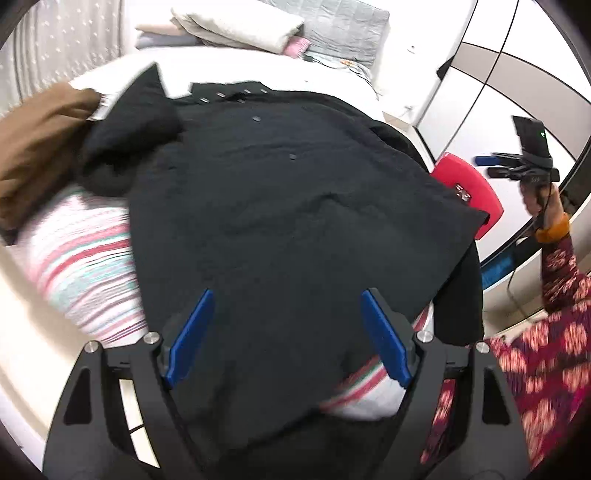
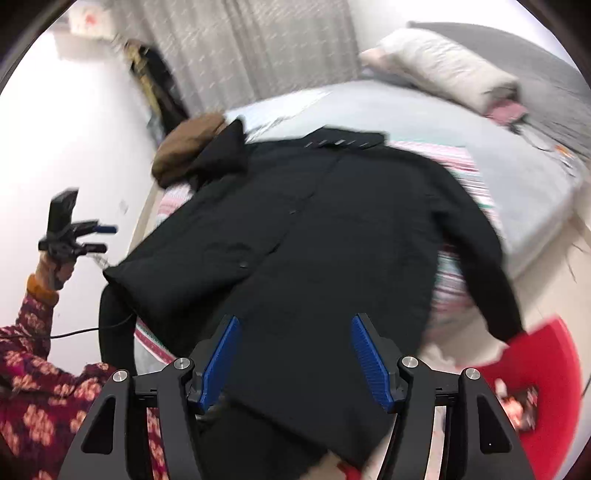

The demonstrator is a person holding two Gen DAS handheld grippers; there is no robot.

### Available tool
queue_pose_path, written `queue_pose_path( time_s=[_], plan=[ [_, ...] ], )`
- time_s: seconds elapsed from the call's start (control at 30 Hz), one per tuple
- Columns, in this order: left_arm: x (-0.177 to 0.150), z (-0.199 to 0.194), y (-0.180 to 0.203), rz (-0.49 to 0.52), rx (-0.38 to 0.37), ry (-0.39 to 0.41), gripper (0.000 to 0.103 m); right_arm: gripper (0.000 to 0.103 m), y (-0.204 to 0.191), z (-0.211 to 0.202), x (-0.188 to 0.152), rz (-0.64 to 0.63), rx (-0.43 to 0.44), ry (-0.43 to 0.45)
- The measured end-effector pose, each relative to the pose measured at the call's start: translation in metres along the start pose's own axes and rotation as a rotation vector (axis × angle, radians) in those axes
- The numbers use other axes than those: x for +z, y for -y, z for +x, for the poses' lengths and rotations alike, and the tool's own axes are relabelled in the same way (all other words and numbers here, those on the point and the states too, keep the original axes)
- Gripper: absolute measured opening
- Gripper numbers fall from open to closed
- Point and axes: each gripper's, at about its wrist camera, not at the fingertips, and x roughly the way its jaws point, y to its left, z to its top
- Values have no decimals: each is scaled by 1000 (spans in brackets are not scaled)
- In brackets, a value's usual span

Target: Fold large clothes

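Ribbed blue fingers (image 1: 192,339) of both grippers stand spread, empty, above a matte black coat (image 1: 295,221).

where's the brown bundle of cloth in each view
Left wrist view: the brown bundle of cloth lies at the far left edge, touching the hood of the black coat.
Right wrist view: the brown bundle sits upper left of centre, again against the coat's hood.
Shared landmark: the cream pillow at the bed's far end.
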Motion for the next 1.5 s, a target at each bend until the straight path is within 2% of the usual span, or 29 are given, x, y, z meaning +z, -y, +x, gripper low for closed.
queue_pose_path(
  time_s=[0.03, 0.1, 0.17, 0.23, 0.27, 0.3, 0.37, 0.43, 0.5, 0.53, 0.57, 0.63, 0.67, 0.73, 0.83, 0.9, 1.07, 1.13, 1.2, 1.3, 1.33, 1.37, 1.4, 1.43, 1.5],
  plan=[
    [4, 16, 4, -2, -17, -14, 82, 64, -7, 20, 9, -14, 8, -26],
    [9, 58, 13, 1, -53, -93, 82, 64, -22, 57, 23, -31, 18, -75],
    [3, 103, 23, 21, -72, -233, 82, 64, -41, 91, 34, -44, 35, -123],
    [-9, 130, 30, 81, -46, -350, 82, 64, -57, 124, 40, -51, 63, -172],
    [-12, 133, 38, 156, -18, -362, 82, 64, -61, 136, 40, -53, 67, -199],
    [-13, 129, 45, 210, -28, -376, 82, 64, -65, 149, 40, -55, 64, -236],
    [-8, 113, 47, 226, -90, -406, 82, 64, -70, 164, 38, -62, 49, -279],
    [3, 93, 44, 259, -61, -359, 82, 64, -73, 171, 44, -64, 48, -278],
    [24, 70, 28, 282, 65, -254, 82, 64, -71, 173, 55, -42, 49, -258],
    [33, 62, 17, 264, 113, -210, 82, 64, -69, 174, 60, -30, 51, -250],
    [47, 52, -3, 205, 173, -150, 82, 64, -66, 176, 67, -17, 46, -245],
    [68, 44, -35, 97, 267, -89, 83, 65, -64, 181, 77, 1, 20, -240],
    [82, 44, -54, 36, 343, -60, 83, 66, -63, 184, 82, 7, 10, -240],
    [102, 46, -79, 1, 427, -13, 83, 66, -62, 190, 93, 11, 9, -244],
    [140, 61, -110, 19, 497, 34, 83, 66, -63, 196, 110, 2, 20, -258],
    [163, 75, -130, 25, 518, 39, 83, 66, -62, 197, 119, -14, 17, -266],
    [217, 124, -178, 53, 544, -5, 83, 67, -62, 202, 134, -52, -2, -290],
    [231, 140, -197, 31, 560, -31, 83, 67, -58, 205, 137, -54, -4, -319],
    [244, 154, -219, -23, 539, -64, 83, 67, -54, 207, 139, -55, -13, -354],
    [252, 159, -246, -129, 444, -59, 82, 67, -45, 210, 141, -57, -41, -404],
    [251, 158, -250, -167, 394, -51, 65, 67, -42, 211, 141, -61, -58, -417],
    [249, 158, -254, -216, 301, -53, 33, 67, -39, 212, 142, -64, -75, -427],
    [246, 158, -255, -256, 259, -66, 23, 67, -37, 214, 142, -65, -85, -434],
    [243, 156, -254, -272, 247, -65, 18, 67, -34, 217, 143, -63, -93, -443],
    [241, 145, -241, -232, 289, -30, 13, 67, -31, 225, 147, -59, -103, -459]
  ],
)
